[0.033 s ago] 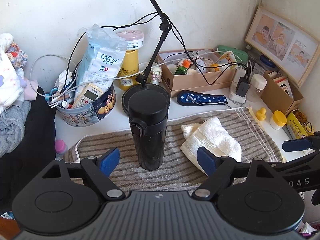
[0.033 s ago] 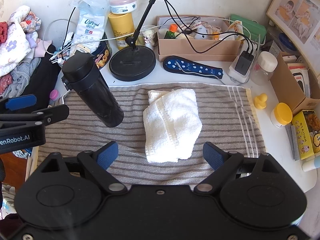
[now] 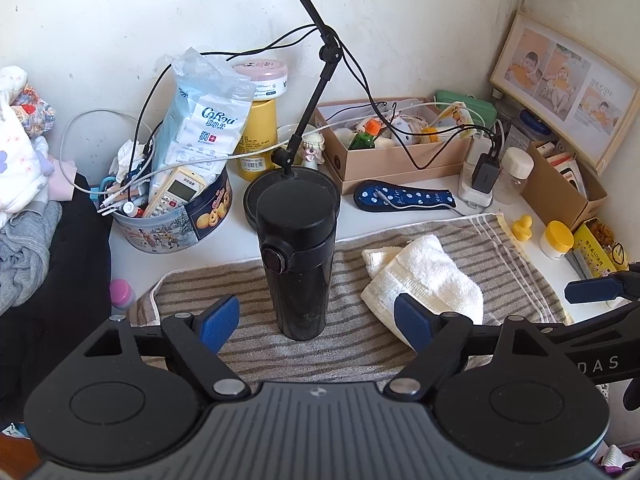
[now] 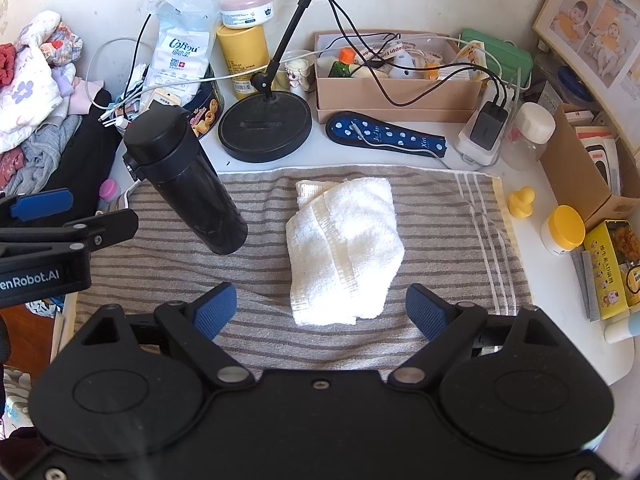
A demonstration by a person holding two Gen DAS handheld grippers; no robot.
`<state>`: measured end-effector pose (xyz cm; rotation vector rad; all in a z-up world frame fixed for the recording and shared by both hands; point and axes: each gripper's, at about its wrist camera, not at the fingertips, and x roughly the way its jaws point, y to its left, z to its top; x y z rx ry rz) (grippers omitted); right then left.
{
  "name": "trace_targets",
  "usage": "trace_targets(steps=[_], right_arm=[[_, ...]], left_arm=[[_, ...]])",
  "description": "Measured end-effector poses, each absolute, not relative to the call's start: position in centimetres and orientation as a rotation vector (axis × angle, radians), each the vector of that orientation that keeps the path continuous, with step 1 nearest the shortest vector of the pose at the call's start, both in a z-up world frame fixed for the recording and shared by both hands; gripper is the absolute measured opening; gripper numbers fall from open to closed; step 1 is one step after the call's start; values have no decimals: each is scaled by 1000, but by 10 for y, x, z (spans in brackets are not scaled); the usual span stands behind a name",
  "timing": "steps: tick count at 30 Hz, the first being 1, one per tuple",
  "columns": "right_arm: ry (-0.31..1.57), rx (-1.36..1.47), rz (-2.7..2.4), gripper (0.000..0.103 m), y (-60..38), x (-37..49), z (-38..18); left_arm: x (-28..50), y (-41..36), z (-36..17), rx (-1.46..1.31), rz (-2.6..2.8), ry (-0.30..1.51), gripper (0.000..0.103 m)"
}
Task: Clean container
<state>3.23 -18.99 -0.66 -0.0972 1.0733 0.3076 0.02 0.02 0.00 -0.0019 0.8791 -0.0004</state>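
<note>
A black lidded flask [image 3: 298, 264] stands upright on a striped grey towel [image 3: 256, 344]; it also shows in the right wrist view [image 4: 188, 180]. A folded white cloth [image 3: 424, 276] lies to its right, central in the right wrist view [image 4: 344, 248]. My left gripper [image 3: 316, 322] is open, its blue pads either side of the flask's base and short of it. My right gripper [image 4: 320, 312] is open and empty, just short of the white cloth's near edge.
A black lamp base [image 4: 266, 126], a biscuit tin of clutter [image 3: 176, 216], a cardboard box [image 4: 396, 80], a dotted blue case [image 4: 384, 138], a charger [image 4: 486, 128] and small jars [image 4: 562, 230] crowd the back and right. Clothes [image 4: 36, 80] lie at the left.
</note>
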Motion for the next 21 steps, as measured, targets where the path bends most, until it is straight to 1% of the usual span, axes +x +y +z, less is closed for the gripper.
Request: trace_targets(steps=[21], right_arm=[[1080, -97, 317, 92, -189, 35, -10]], left_arm=[[3, 2, 0, -23, -17, 876, 84]])
